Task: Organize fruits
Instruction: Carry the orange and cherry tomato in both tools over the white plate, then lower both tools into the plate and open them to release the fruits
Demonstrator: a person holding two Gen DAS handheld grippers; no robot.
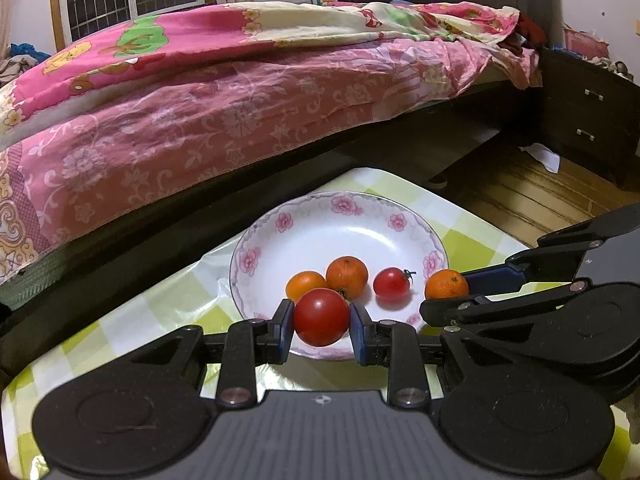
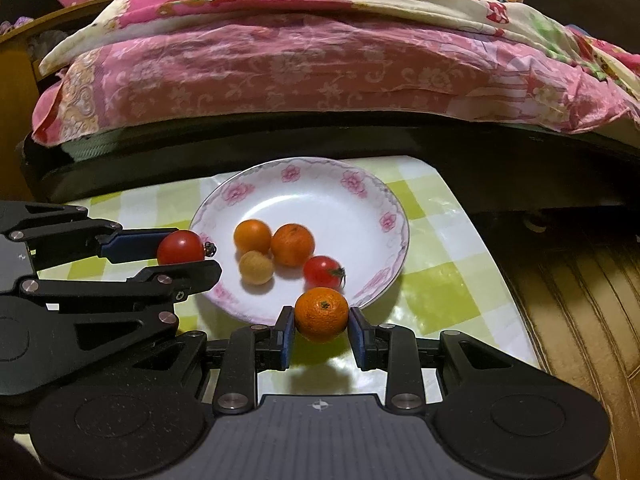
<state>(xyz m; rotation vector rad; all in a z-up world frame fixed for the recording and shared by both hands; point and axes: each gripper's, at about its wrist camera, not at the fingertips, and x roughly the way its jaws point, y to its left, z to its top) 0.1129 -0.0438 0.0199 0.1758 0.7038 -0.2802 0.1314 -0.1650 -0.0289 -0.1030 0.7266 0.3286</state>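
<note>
Left gripper (image 1: 322, 318), lower centre, pinches a tomato (image 1: 322, 317); right gripper (image 2: 322, 316) pinches a mandarin (image 2: 322, 314). The plate (image 2: 320, 184), mid-frame, already holds 4 fruits (image 2: 293, 245); these 2 likely remain.

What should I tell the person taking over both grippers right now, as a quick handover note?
Left gripper: shut on a red tomato, held over the near rim of the plate.
Right gripper: shut on an orange, just short of the plate's near edge.
Plate sits on the checked tablecloth beside the bed.
Done: in the plate lie two oranges, a small tomato and a pale yellow fruit.
Left: set both held fruits into the plate and release.
</note>
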